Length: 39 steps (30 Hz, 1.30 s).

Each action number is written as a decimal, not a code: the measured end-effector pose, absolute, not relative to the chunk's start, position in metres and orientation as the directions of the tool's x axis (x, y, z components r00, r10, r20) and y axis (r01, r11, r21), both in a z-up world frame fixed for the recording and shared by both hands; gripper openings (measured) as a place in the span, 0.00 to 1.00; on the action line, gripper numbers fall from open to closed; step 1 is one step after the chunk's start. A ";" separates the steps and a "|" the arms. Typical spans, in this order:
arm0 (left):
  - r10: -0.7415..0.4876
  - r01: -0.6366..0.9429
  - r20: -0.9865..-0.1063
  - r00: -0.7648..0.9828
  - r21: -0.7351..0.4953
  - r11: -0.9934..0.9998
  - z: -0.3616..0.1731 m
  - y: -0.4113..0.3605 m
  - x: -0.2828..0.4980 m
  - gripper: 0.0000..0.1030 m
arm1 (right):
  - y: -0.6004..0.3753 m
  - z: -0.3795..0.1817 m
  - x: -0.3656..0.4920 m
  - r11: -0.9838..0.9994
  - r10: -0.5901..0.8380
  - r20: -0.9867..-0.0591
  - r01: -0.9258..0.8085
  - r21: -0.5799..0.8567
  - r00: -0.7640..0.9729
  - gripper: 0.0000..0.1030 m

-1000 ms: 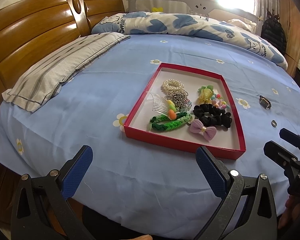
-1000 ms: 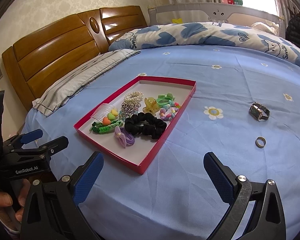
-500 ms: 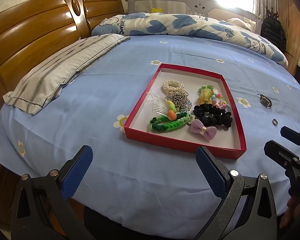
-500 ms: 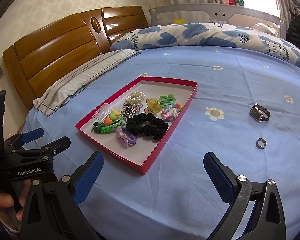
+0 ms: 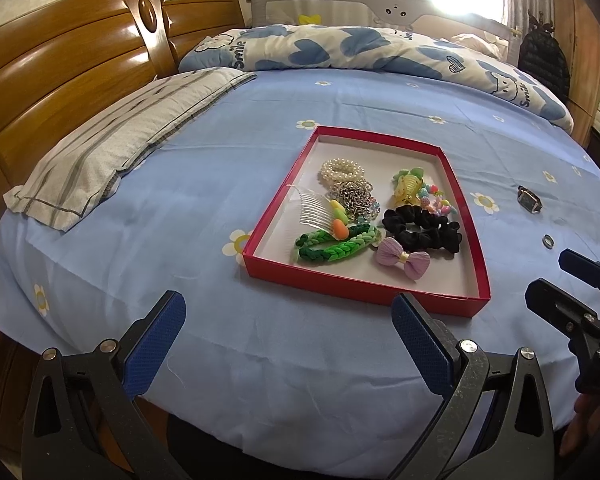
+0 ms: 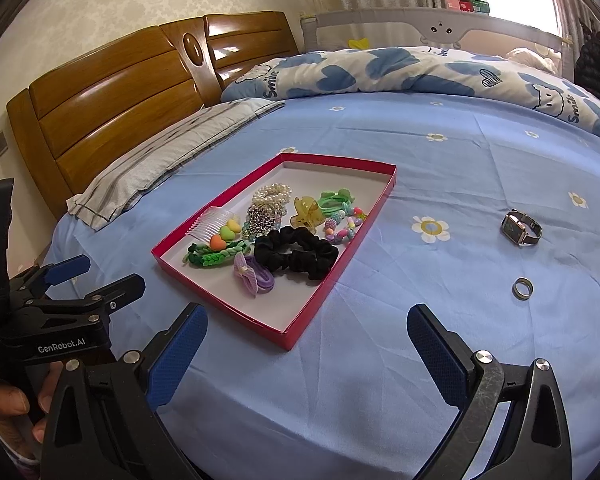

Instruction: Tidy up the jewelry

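Spreading across both views, the bed sheet is the working ground, and compared with a second ago it sits a little lower and fuller in view: both grippers have eased back and up slightly, with nothing on the sheet moved. I read that as a survey before the first pick, not progress on sorting.

The red tray lies mid-sheet, already crowded: a black scrunchie, green braided band, clear comb, purple bow, pearl bracelet and bead pieces. Its near end is still bare floor.

Outside it, on the right, the watch and, nearer, the ring lie on open sheet, well apart from the tray wall and from each other. These look like the pieces left to gather.

The right gripper is spread wide and holds nothing; the left gripper is likewise wide and empty, hovering before the tray's near wall. Open sheet between the right gripper and the ring gives a free approach; the low tray wall is the only edge to clear.
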<state>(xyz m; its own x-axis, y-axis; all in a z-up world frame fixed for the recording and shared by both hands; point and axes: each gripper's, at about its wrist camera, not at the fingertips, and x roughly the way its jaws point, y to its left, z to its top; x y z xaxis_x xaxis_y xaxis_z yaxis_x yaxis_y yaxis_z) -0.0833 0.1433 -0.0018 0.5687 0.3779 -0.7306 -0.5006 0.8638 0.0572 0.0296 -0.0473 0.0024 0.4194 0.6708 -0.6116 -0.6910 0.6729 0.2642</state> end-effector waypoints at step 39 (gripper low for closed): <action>0.366 -0.495 -0.746 0.557 0.056 0.867 -0.007 0.147 -0.074 1.00 | -0.048 -0.003 0.039 0.678 0.672 -0.615 -0.676 0.289 0.412 0.98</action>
<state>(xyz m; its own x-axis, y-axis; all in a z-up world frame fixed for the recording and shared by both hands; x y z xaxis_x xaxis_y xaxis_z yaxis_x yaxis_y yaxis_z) -0.0735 0.1470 -0.0073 0.5565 0.3657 -0.7460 -0.4950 0.8671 0.0558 0.0391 -0.0483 -0.0027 0.4116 0.6724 -0.6152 -0.6756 0.6782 0.2893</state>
